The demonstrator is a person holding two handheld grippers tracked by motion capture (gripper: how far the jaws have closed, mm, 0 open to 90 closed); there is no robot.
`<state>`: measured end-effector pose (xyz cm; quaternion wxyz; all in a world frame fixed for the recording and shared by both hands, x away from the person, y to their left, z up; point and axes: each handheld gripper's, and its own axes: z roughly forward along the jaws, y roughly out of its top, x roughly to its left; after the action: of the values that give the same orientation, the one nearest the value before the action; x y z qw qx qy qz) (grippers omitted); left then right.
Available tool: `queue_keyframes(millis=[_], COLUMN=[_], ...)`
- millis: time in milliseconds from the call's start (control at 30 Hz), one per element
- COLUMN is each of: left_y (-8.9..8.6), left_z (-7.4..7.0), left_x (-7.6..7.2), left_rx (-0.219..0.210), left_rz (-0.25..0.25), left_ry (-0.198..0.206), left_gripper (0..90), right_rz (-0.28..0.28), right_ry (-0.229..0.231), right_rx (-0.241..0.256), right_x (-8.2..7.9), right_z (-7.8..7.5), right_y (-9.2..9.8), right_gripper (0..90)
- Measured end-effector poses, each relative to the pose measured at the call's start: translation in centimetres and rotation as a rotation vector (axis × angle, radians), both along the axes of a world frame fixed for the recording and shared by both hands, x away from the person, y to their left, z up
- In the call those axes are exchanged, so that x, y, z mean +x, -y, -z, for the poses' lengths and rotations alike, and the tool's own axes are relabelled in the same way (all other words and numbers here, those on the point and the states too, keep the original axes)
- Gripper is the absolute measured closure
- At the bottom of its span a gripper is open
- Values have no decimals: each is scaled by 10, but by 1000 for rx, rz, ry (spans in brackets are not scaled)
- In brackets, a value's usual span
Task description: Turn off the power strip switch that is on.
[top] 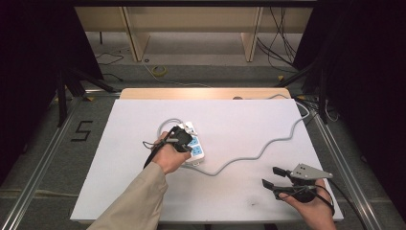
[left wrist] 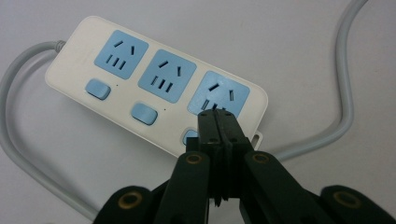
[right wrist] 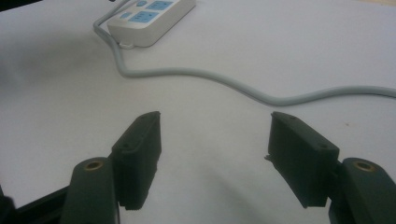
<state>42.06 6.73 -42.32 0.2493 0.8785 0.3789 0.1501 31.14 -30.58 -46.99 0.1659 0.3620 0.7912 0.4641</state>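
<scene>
A white power strip (left wrist: 159,88) with three blue sockets and blue switches lies near the middle of the white board (top: 230,124). My left gripper (left wrist: 216,113) is shut with nothing between its jaws. Its tips sit at the lower edge of the end socket (left wrist: 219,93) and partly hide that socket's switch (left wrist: 188,136). In the high view the left gripper (top: 186,143) hangs right over the strip (top: 197,148). The strip's grey cable (top: 268,146) snakes to the back right. My right gripper (top: 270,176) is open and empty near the front right, well away from the strip (right wrist: 154,21).
The cable (right wrist: 243,88) crosses the board between the right gripper (right wrist: 215,116) and the strip. A loop of cable (left wrist: 14,140) curls round the strip's far end. Metal rails (top: 43,158) flank the table, and dark curtains stand on both sides.
</scene>
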Motion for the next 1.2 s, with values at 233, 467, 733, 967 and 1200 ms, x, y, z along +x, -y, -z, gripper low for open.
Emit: queue_keyframes(millis=[233,467,733,967,1200], left_y=[0,0,3,5,7], left_z=[-2,-2,1,-1,0], left_x=[5,10,13,16,19], left_rx=[25,46,66,83,101], left_rz=[3,7,16,21,29], left_ry=[-23,-54,-81,-92,-112], left_gripper=[897,897,897,897,897], right_rz=[0,0,1,0,-1], right_ry=[0,-1,-3,-5,-4], right_rx=[-2,-2,-2,-3,-5], right_x=[0,0,0,0,0], right_z=[0,0,0,0,0], right_y=[0,0,0,0,0], right_gripper=[358,359,359,359,359])
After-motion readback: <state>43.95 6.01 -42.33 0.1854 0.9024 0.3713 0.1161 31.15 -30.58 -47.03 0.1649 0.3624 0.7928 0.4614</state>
